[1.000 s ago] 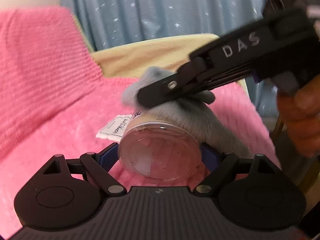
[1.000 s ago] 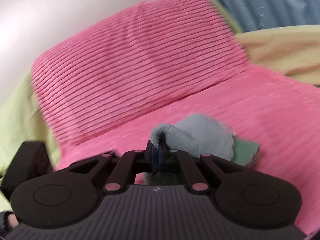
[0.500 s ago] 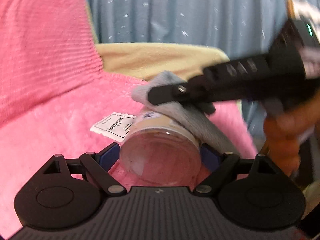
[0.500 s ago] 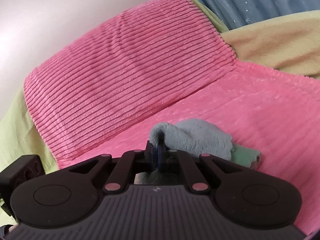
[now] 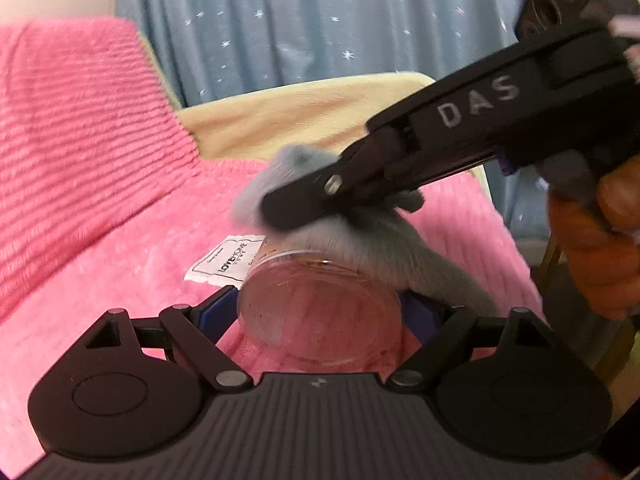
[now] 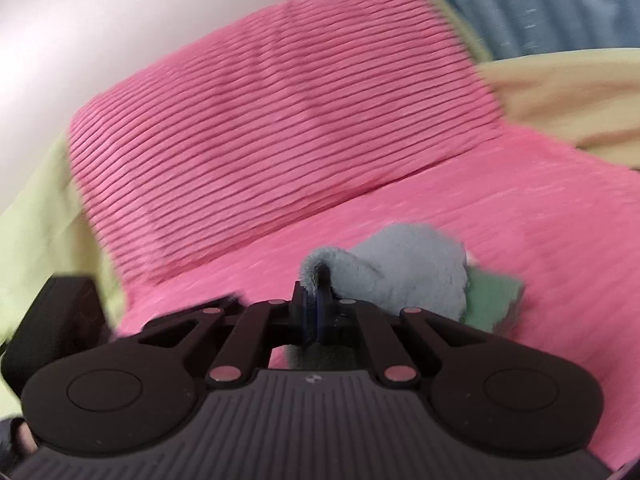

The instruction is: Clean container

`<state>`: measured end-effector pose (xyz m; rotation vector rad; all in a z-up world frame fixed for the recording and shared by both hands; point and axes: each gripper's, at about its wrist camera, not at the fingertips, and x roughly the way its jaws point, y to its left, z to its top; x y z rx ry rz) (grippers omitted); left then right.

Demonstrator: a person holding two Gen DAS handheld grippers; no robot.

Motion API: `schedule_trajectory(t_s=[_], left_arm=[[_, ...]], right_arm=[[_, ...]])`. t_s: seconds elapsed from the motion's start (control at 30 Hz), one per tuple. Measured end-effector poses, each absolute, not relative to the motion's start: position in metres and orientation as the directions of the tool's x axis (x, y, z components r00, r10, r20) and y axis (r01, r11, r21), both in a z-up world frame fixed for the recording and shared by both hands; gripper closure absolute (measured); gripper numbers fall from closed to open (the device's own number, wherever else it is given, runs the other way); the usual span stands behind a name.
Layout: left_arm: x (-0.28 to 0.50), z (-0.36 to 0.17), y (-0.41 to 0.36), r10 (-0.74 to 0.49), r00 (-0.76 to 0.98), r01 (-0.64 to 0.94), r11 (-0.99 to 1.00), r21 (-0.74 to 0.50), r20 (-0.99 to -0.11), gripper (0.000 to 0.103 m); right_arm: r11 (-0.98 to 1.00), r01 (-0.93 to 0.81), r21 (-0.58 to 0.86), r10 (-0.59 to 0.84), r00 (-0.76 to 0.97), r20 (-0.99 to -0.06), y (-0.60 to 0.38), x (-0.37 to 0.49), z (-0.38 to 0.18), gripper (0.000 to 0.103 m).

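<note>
Two grippers share this job, and you hold one in each hand. Nearest in the left wrist view, your left gripper [image 5: 320,316] is clamped on the container [image 5: 320,312], a clear jar lying on its side, base toward the lens at 6 o'clock, long axis running away toward 12. The left hand owns it; the right only reaches in.

Just beyond, at 1 o'clock, your right gripper [image 5: 304,200] comes in from 3 o'clock, its fingers pressed together on the grey cloth [image 5: 380,240], which drapes over the jar's upper wall and touches it. So the wipe travels across the jar's axis, over the top. In the right wrist view the same cloth [image 6: 404,276] bunches ahead of the closed fingers.

Farther off lie the white label [image 5: 226,262] at 11 o'clock, the pink blanket [image 5: 100,240] and the blue curtain [image 5: 300,20].

Against half a second ago, the right gripper sits lower and nearer the lens, the cloth pushed further left across the jar.
</note>
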<state>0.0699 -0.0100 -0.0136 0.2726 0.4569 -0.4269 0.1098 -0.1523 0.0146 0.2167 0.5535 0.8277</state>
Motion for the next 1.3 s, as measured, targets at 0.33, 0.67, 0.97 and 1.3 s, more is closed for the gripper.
schedule_trajectory(t_s=[0.33, 0.67, 0.97, 1.3], left_arm=[[0.077, -0.014, -0.003, -0.375, 0.783, 0.448, 0.893, 0.033, -0.496, 0.015], [0.079, -0.016, 0.001, -0.386, 0.782, 0.449, 0.893, 0.014, -0.489, 0.016], [0.073, -0.017, -0.011, -0.349, 0.802, 0.464, 0.875, 0.139, -0.485, 0.016], [0.08, -0.013, 0.008, -0.418, 0.769, 0.449, 0.892, -0.056, -0.484, 0.015]], right_arm=[[0.747, -0.531, 0.4, 0.661, 0.656, -0.365, -0.172, 0.123, 0.016, 0.102], [0.752, -0.544, 0.373, 0.658, 0.656, -0.37, -0.167, 0.119, 0.019, 0.102], [0.738, -0.592, 0.323, 0.674, 0.635, -0.378, -0.155, 0.112, 0.021, 0.102], [0.793, -0.526, 0.307, 0.609, 0.704, -0.366, -0.161, 0.117, 0.019, 0.102]])
